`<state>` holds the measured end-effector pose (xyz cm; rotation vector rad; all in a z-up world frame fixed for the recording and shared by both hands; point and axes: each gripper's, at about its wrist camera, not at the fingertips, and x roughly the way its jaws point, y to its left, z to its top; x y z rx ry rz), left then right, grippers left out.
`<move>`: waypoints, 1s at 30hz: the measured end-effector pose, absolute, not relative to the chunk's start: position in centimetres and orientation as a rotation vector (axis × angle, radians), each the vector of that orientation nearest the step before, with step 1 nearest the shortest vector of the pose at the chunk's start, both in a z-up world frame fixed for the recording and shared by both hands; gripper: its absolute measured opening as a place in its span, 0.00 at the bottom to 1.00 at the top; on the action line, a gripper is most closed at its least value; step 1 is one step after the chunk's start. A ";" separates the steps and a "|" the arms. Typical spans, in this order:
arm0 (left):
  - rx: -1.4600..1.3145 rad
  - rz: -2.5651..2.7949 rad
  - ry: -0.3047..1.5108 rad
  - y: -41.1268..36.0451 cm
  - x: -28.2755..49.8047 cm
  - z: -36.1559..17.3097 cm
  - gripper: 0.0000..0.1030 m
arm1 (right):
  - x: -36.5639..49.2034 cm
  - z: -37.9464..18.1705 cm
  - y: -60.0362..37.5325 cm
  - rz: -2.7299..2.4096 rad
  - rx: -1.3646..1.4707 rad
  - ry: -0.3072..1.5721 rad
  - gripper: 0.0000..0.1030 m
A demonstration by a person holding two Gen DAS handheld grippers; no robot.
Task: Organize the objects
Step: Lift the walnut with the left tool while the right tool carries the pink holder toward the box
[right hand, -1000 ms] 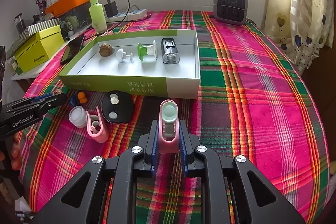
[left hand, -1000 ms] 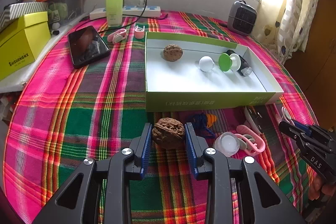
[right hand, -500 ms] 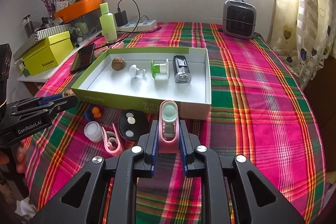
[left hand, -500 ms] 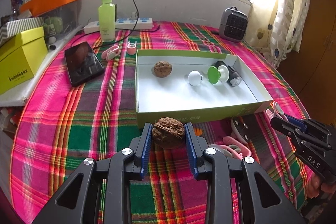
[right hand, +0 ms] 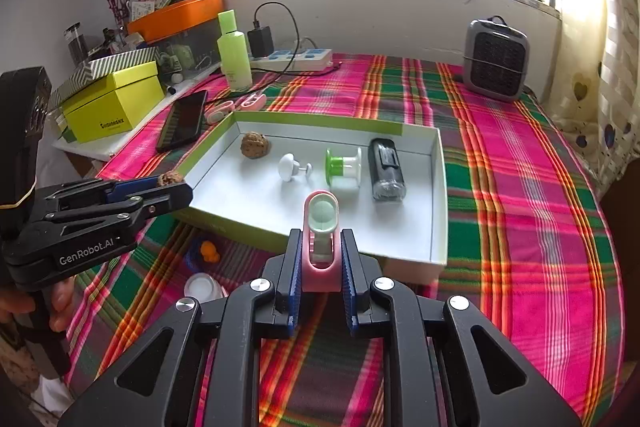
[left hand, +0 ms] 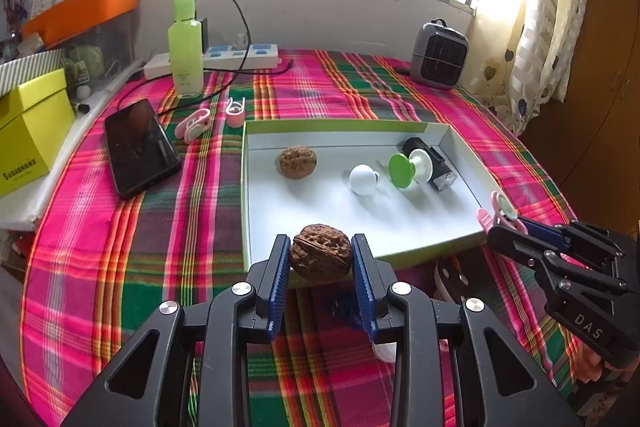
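My left gripper (left hand: 321, 255) is shut on a brown walnut (left hand: 321, 252), held above the near edge of the green-walled white tray (left hand: 360, 223). In the right wrist view that left gripper (right hand: 176, 187) shows at the tray's left corner with the walnut (right hand: 170, 179) at its tip. My right gripper (right hand: 320, 255) is shut on a pink clip with a pale green round end (right hand: 321, 223), over the tray's (right hand: 438, 203) near rim. Inside the tray lie a second walnut (left hand: 297, 161), a white knob (left hand: 363, 179), a green-and-white spool (left hand: 410, 169) and a black device (left hand: 434, 167).
On the plaid cloth before the tray lie a white cap (right hand: 202, 287), a blue and orange piece (right hand: 206, 251) and a black disc (left hand: 450, 273). Behind it are a phone (left hand: 138, 147), two pink clips (left hand: 194, 123), a green bottle (left hand: 185, 45), a power strip (left hand: 240, 55), a heater (left hand: 439, 55) and a yellow box (left hand: 30, 131).
Both grippers have risen and moved toward the tray, each keeping its grip. The walnut now hangs over the tray's near edge and the pink clip over its near rim.
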<state>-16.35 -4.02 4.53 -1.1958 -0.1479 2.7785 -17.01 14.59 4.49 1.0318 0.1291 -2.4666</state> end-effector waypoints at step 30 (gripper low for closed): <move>-1.306 2.727 -0.084 -4.6 -24.4 2.4 0.28 | -22.9 1.7 9.3 -2.205 1.109 0.208 0.18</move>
